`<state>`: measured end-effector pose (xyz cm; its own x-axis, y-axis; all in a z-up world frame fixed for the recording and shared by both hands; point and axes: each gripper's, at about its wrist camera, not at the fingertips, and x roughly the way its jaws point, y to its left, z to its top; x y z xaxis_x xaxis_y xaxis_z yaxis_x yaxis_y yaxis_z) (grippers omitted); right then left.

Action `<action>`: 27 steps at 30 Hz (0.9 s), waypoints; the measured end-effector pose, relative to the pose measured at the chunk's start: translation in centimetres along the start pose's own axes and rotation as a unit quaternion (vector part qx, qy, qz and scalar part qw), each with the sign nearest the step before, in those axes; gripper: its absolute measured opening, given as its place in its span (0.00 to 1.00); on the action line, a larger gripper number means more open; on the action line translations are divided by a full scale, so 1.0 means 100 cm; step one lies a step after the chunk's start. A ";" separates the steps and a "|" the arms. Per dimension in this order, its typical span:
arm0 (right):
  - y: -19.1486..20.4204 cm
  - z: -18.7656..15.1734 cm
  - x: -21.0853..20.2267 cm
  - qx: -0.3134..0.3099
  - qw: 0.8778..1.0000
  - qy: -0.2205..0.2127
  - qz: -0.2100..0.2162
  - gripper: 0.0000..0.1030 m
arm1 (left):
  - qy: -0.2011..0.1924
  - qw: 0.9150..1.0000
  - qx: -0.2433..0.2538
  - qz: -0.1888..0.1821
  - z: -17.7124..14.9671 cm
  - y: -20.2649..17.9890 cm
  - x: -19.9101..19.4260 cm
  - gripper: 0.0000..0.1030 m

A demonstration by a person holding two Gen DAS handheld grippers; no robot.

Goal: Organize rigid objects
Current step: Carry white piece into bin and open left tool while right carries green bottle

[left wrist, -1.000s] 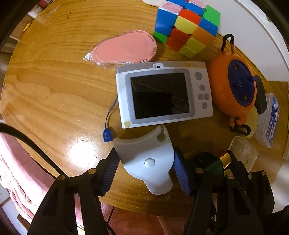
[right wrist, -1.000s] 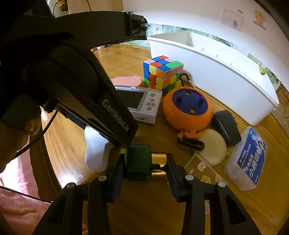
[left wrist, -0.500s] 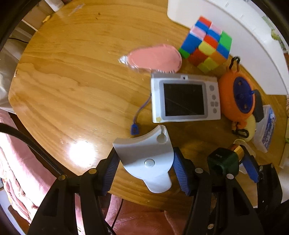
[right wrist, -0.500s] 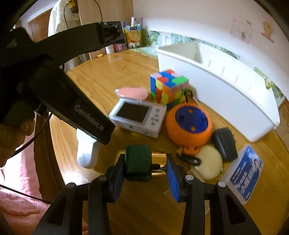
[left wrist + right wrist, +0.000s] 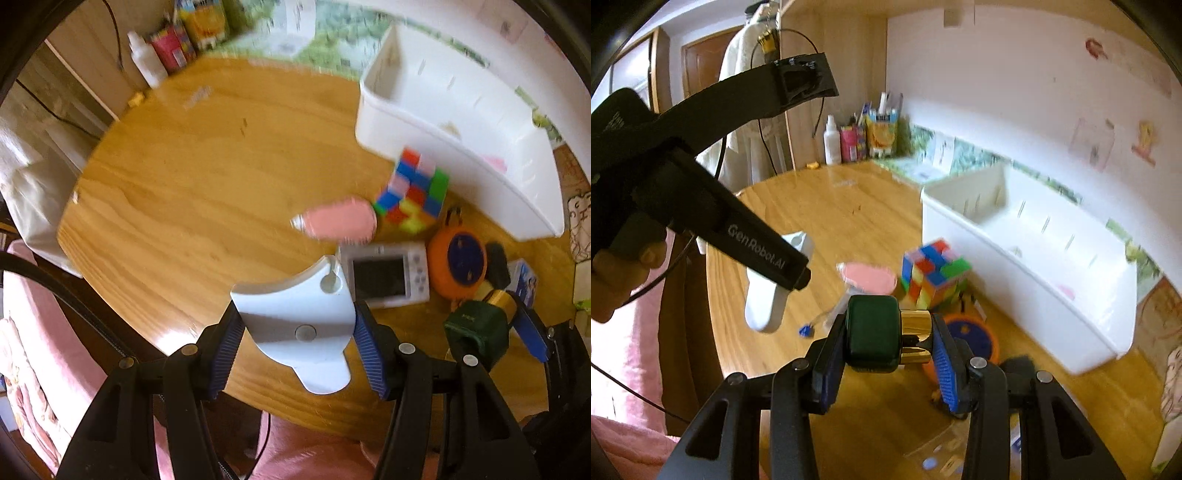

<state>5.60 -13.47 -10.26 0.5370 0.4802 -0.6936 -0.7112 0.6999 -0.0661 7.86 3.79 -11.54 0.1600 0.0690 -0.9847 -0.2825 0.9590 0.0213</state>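
Note:
My left gripper (image 5: 297, 341) is shut on a white fan-shaped plastic piece (image 5: 299, 321), held in the air above the near edge of the round wooden table (image 5: 192, 177). In the right wrist view that white piece (image 5: 768, 288) hangs at the left below the left gripper's body. My right gripper (image 5: 890, 339) is shut on a dark green block with a gold cap (image 5: 875, 338), also off the table; the same block (image 5: 476, 328) shows at the right of the left wrist view. A long white bin (image 5: 1034, 273) with dividers stands at the back right.
On the table beside the white bin (image 5: 461, 155) lie a colour cube (image 5: 413, 195), a pink oval pad (image 5: 340, 221), a small white camera (image 5: 384, 273), an orange round reel (image 5: 458, 262), a black adapter (image 5: 496, 262) and a blue-labelled box (image 5: 524, 280). Bottles and cartons (image 5: 857, 140) stand far back.
Both grippers have risen from the table with their objects still gripped. The table items now look smaller and farther, and the white bin and back wall have come into view.

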 end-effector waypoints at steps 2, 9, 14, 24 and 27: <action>-0.003 0.007 -0.003 -0.003 1.000 -0.012 -0.003 0.42 | -0.020 1.000 0.000 0.005 0.011 -0.007 -0.009 0.60; -0.012 0.028 -0.014 -0.017 0.998 -0.052 -0.020 0.42 | -0.092 0.995 0.015 0.017 0.047 -0.015 -0.047 0.60; -0.021 0.047 -0.021 -0.016 0.996 -0.079 -0.042 0.42 | -0.139 0.990 0.029 0.025 0.068 -0.018 -0.068 0.60; -0.048 0.080 -0.025 0.004 0.989 -0.122 -0.086 0.42 | -0.185 0.982 0.047 0.011 0.095 -0.034 -0.090 0.60; -0.057 0.084 -0.020 0.015 0.988 -0.122 -0.095 0.42 | -0.198 0.979 0.055 0.001 0.105 -0.041 -0.092 0.60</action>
<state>12.44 -14.00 -2.48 0.7560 0.4489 -0.4764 -0.5750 0.8032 -0.1557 17.47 2.14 -0.79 0.5192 0.1505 -0.8413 -0.1836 0.9810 0.0622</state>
